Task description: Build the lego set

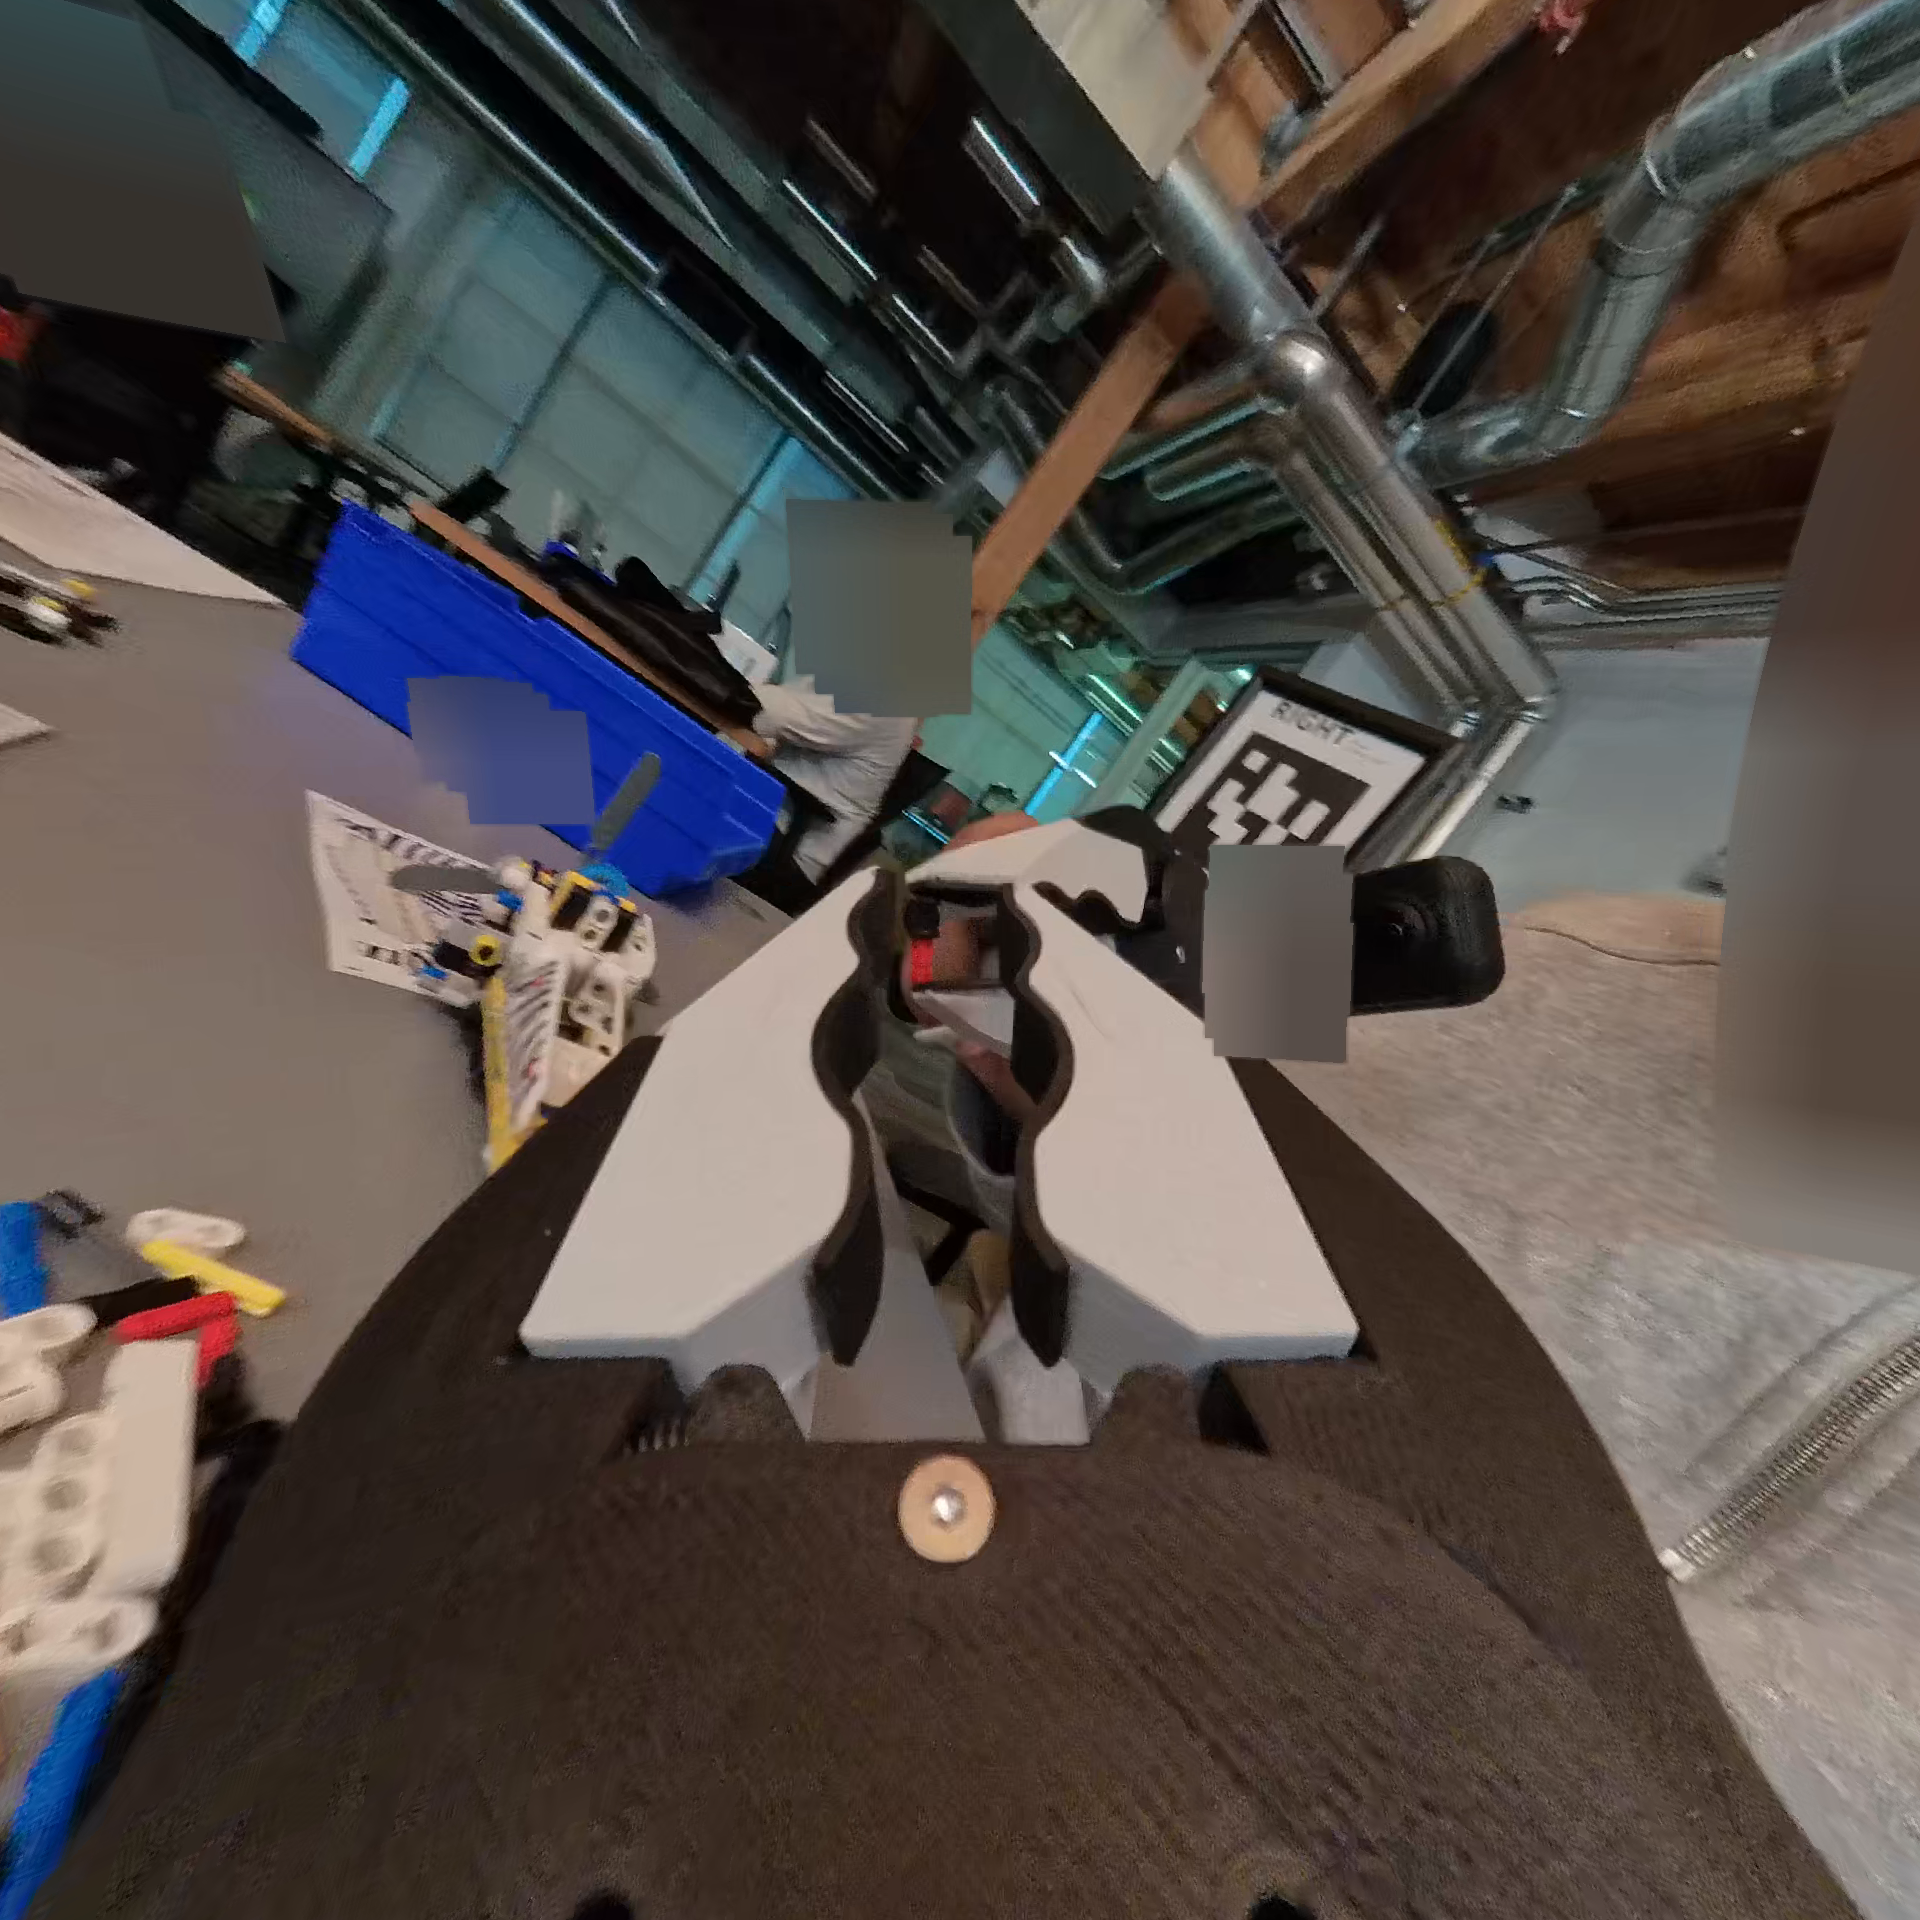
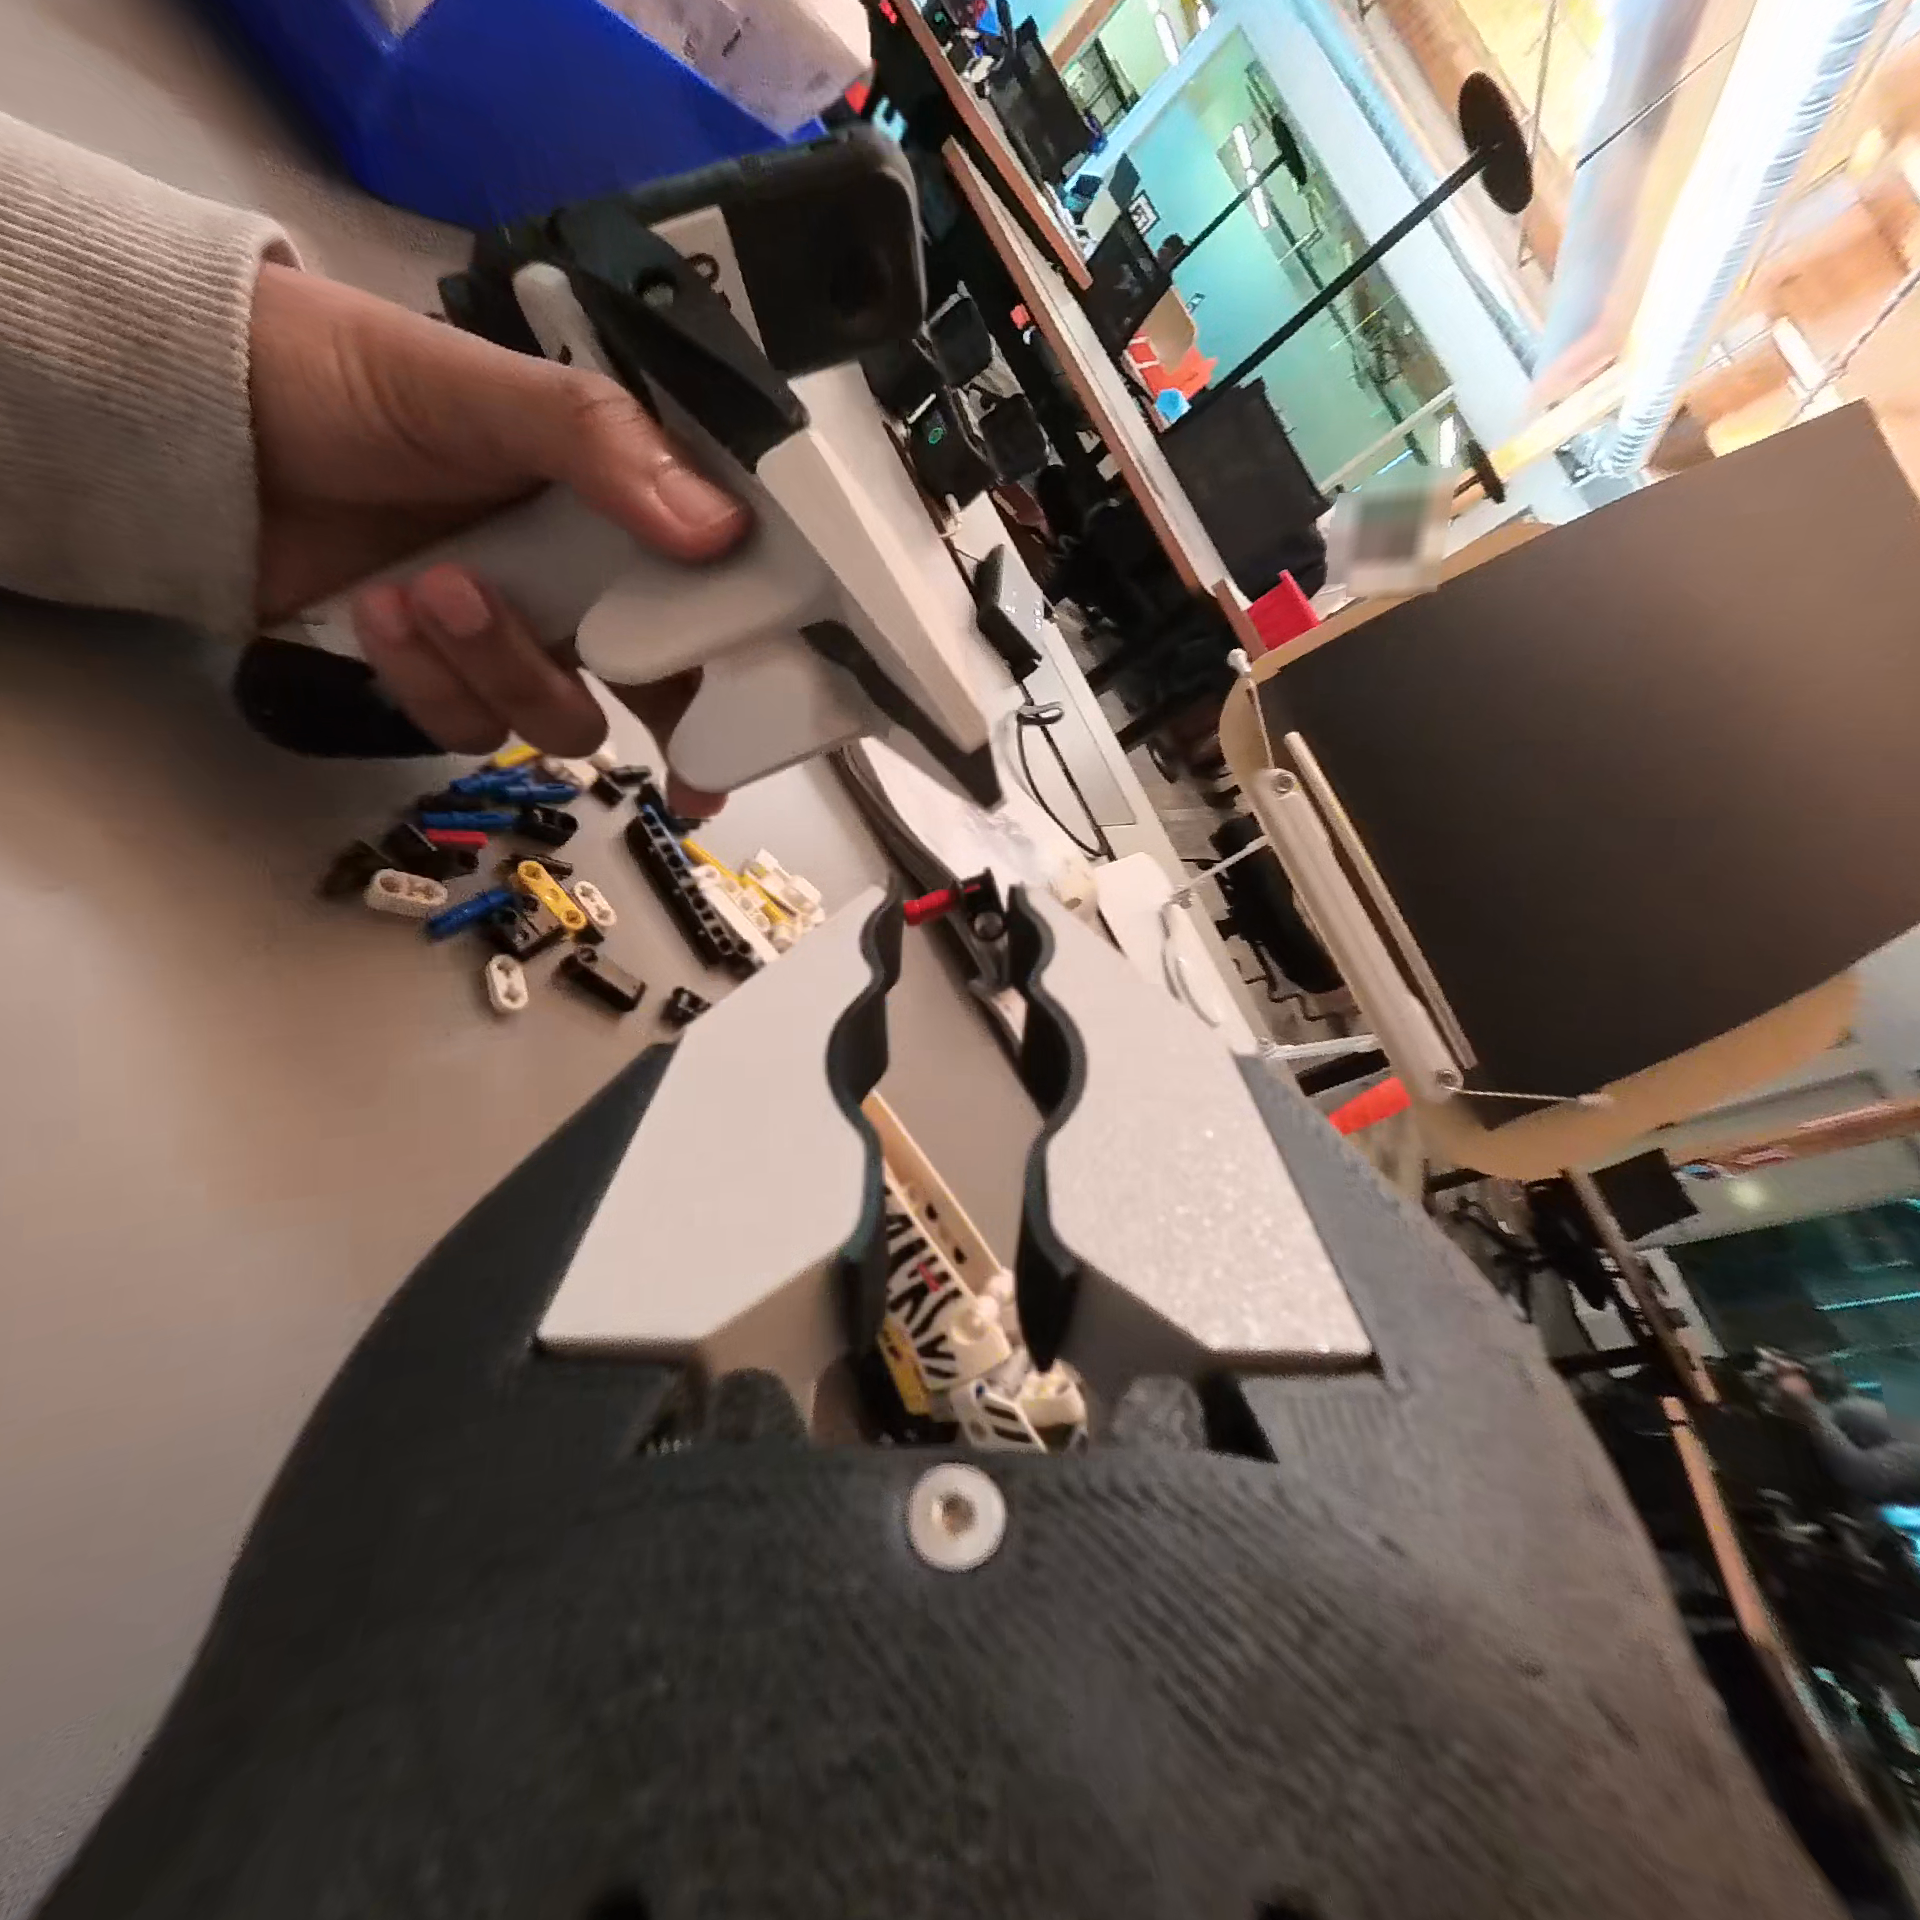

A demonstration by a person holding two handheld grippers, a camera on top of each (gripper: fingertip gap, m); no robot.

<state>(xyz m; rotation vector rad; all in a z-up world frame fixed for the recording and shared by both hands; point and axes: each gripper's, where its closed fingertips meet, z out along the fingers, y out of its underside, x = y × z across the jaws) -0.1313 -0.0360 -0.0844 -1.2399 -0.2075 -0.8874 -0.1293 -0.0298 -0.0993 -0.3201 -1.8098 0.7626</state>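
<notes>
Right tongs [image 2: 951, 914] clamped on small red-and-black pin piece [image 2: 940, 904] at frame centre. Left tongs [image 1: 940, 914] apart, empty. White-yellow model [image 1: 561, 977] centre-left on grey tabletop [image 1: 187, 935]; open surface around.

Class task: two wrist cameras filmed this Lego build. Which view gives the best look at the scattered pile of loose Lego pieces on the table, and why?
The right wrist view: the loose Lego pieces lie spread out on the grey table, separate and fairly sharp, below the hand holding the other gripper. The left wrist view shows only a blurred, cropped cluster of pieces at its left edge.
</notes>
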